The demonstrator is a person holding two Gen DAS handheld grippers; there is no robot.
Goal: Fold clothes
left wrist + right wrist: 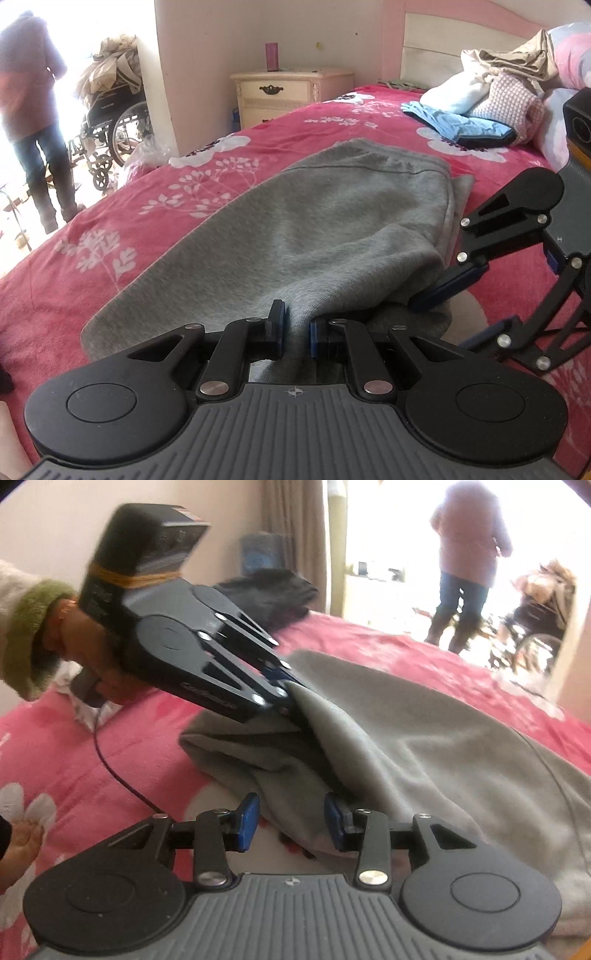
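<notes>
A grey garment (314, 236) is lying on the pink flowered bed (110, 229), its long axis running from the bottom centre of the left wrist view toward the upper right, ribbed band at the far end. The left hand-held gripper (295, 328) is pinching the near fabric edge between its blue pads. The right hand-held gripper (291, 821) is standing apart, straddling a fold of the cloth without clamping it. Other clothes (480, 96) are lying piled at the upper right.
</notes>
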